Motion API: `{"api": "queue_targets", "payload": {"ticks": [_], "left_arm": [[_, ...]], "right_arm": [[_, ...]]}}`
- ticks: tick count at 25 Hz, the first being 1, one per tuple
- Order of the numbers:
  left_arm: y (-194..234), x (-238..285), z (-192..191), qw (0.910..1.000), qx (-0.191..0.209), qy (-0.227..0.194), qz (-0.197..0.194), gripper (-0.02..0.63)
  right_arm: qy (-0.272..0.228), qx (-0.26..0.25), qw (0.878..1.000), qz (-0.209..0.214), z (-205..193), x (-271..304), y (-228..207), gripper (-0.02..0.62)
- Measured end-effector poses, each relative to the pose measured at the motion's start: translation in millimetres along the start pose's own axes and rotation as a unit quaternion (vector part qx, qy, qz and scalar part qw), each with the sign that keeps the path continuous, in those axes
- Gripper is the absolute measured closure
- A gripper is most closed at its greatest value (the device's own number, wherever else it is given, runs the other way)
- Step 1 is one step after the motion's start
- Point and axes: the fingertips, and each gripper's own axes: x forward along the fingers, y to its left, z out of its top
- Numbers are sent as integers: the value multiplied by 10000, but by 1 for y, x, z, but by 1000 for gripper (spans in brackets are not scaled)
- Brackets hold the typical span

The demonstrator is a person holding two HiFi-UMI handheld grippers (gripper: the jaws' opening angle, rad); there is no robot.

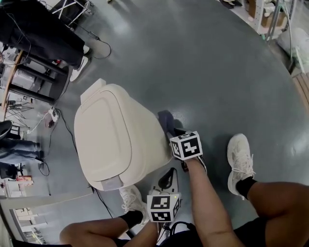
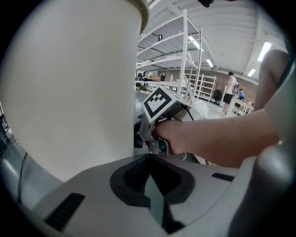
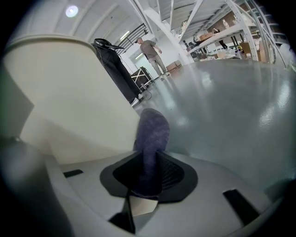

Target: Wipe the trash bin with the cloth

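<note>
A cream trash bin (image 1: 116, 137) with its lid down stands on the grey floor left of centre. My right gripper (image 1: 170, 131) is shut on a purple cloth (image 1: 165, 119), which rests at the bin's right side wall. In the right gripper view the cloth (image 3: 150, 136) sticks up from between the jaws of the right gripper (image 3: 148, 178), and the bin wall (image 3: 69, 106) is just to the left. My left gripper (image 1: 168, 179) hangs lower, near the bin's front right corner, shut and holding nothing. The left gripper view shows the left gripper (image 2: 150, 178), the bin wall (image 2: 69, 83) and the right gripper's marker cube (image 2: 161, 102).
The person's white shoes (image 1: 240, 161) (image 1: 133, 200) stand beside and in front of the bin. Cables and a power strip (image 1: 53, 115) lie on the floor at its left. A dark desk (image 1: 38, 29) is at the upper left, shelving (image 1: 270, 14) at the upper right. Another person (image 3: 150, 50) stands far off.
</note>
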Motion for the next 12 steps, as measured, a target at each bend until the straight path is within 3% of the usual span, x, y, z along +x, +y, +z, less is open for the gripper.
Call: {"api": "queue_targets", "payload": {"ticks": [7,12], "left_arm": [[0,-1,3,10000,-82,3,22,607],[-1,0,-1,10000,-39,32,-8,607]], "right_arm": [[-221,144,9996,-143,13,-10,-4,497],[-731,207,9970,130,55,-27,7,497]]}}
